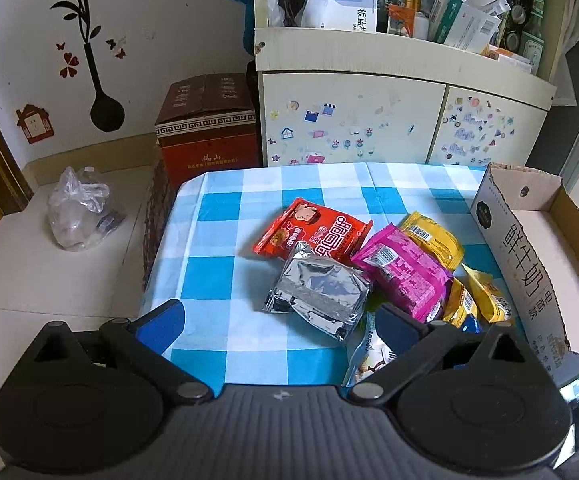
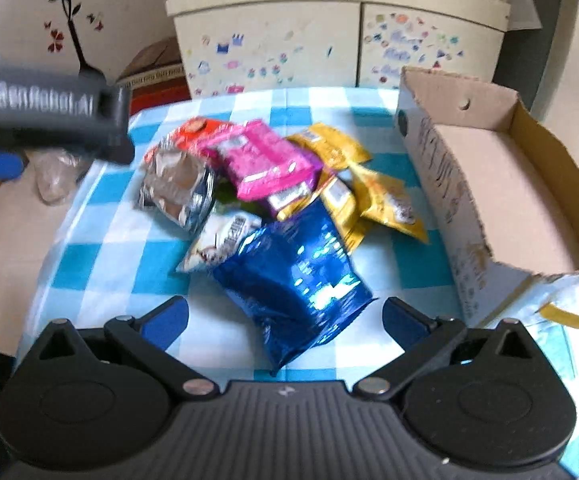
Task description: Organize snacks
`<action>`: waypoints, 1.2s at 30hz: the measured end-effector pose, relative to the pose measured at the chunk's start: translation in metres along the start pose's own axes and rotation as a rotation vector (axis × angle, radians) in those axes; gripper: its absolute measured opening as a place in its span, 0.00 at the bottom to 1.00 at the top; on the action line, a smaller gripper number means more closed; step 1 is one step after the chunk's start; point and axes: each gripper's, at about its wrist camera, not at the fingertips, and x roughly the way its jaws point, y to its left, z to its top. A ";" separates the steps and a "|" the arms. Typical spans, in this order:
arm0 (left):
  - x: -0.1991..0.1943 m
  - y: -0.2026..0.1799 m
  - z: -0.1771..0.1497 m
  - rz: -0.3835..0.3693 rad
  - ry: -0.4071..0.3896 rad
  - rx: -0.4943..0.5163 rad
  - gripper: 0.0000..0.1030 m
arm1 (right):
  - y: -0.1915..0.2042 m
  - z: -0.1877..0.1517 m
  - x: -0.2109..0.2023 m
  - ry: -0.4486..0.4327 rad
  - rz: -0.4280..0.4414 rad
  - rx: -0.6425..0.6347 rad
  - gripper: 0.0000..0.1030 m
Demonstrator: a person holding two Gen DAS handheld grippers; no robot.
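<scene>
**Both tongs spread over the snack pile**

The left tongs (image 1: 279,320) hang spread and empty above the checked table (image 1: 225,216). Just ahead of them lies a silver packet (image 1: 317,292), with a red packet (image 1: 309,230) beyond it and a pink packet (image 1: 403,274) to its right, resting on yellow packets (image 1: 435,240). The right tongs (image 2: 285,316) are spread too, gripping nothing; a blue packet (image 2: 293,272) lies between their tips. Right of both tongs stands an open cardboard box (image 2: 529,184).
</scene>
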 end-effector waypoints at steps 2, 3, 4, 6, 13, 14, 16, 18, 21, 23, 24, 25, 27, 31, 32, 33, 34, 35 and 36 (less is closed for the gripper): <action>0.000 0.001 0.000 0.004 0.003 -0.005 1.00 | -0.001 0.007 -0.008 -0.027 -0.023 -0.019 0.99; 0.000 0.002 0.000 0.006 0.004 -0.008 1.00 | -0.002 0.011 -0.014 -0.042 -0.032 -0.029 0.99; 0.001 0.003 0.000 0.008 0.006 -0.012 1.00 | -0.004 0.016 -0.019 -0.059 -0.038 -0.035 0.99; 0.002 0.004 0.000 0.010 0.012 -0.019 1.00 | -0.009 0.026 -0.029 -0.089 -0.050 -0.038 0.99; 0.003 0.003 -0.002 0.024 0.023 -0.011 1.00 | -0.036 0.055 -0.044 -0.143 -0.088 0.012 0.99; 0.004 0.002 -0.002 0.027 0.025 -0.009 1.00 | -0.038 0.057 -0.044 -0.152 -0.105 0.016 0.99; 0.005 0.001 -0.002 0.032 0.031 -0.005 1.00 | -0.041 0.057 -0.043 -0.164 -0.124 0.027 0.99; 0.007 0.000 -0.003 0.038 0.038 0.001 1.00 | -0.045 0.054 -0.040 -0.158 -0.126 0.052 0.99; 0.009 -0.001 -0.005 0.041 0.052 0.007 1.00 | -0.045 0.052 -0.031 -0.131 -0.126 0.078 0.99; 0.009 -0.001 -0.006 0.043 0.059 0.011 1.00 | -0.043 0.049 -0.028 -0.124 -0.134 0.080 0.99; 0.010 -0.001 -0.007 0.046 0.061 0.013 1.00 | -0.041 0.048 -0.026 -0.118 -0.133 0.078 0.99; 0.010 -0.001 -0.007 0.049 0.063 0.015 1.00 | -0.039 0.048 -0.024 -0.111 -0.127 0.075 0.99; 0.010 -0.001 -0.008 0.052 0.068 0.017 1.00 | -0.035 0.046 -0.022 -0.102 -0.118 0.074 0.99; 0.012 -0.002 -0.009 0.053 0.083 0.018 1.00 | -0.027 0.045 -0.018 -0.098 -0.128 0.056 0.99; 0.013 -0.002 -0.009 0.054 0.087 0.018 1.00 | -0.025 0.045 -0.017 -0.096 -0.131 0.049 0.99; 0.013 -0.002 -0.009 0.055 0.090 0.019 1.00 | -0.023 0.044 -0.016 -0.095 -0.136 0.044 0.99; 0.013 -0.002 -0.009 0.056 0.092 0.020 1.00 | -0.022 0.044 -0.015 -0.094 -0.139 0.041 0.99; 0.013 -0.003 -0.009 0.058 0.094 0.021 1.00 | -0.021 0.044 -0.014 -0.094 -0.142 0.037 0.99; 0.014 -0.003 -0.009 0.060 0.096 0.022 1.00 | -0.019 0.043 -0.013 -0.093 -0.146 0.033 0.99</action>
